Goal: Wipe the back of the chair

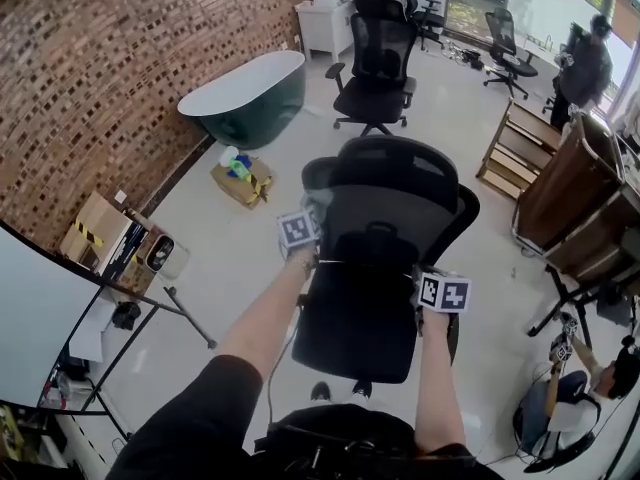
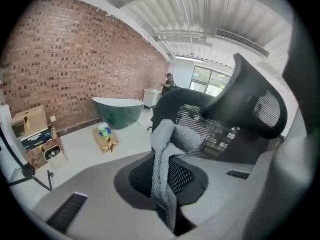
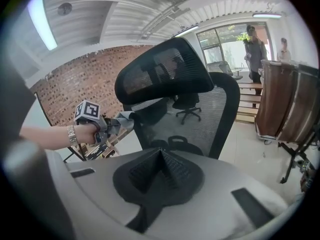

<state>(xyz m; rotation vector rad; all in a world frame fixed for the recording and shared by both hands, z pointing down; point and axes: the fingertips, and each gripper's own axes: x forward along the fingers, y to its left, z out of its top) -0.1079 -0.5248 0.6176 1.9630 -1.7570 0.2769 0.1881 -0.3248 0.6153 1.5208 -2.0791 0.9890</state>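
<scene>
Chair (image 1: pixel 385 218) stands on the floor at 12 o'clock from the person, with its black mesh back turned to them. The left tool (image 1: pixel 298 230) is at the 9 o'clock edge of the back and pinches a grey cloth (image 2: pixel 167 144), which reaches that edge. The right tool (image 1: pixel 443 293) is lower, near the 3 o'clock edge, and its jaws are pressed together with nothing between them. A green bathtub (image 1: pixel 250 93) stands at 11 o'clock by the brick wall (image 1: pixel 90 88).
</scene>
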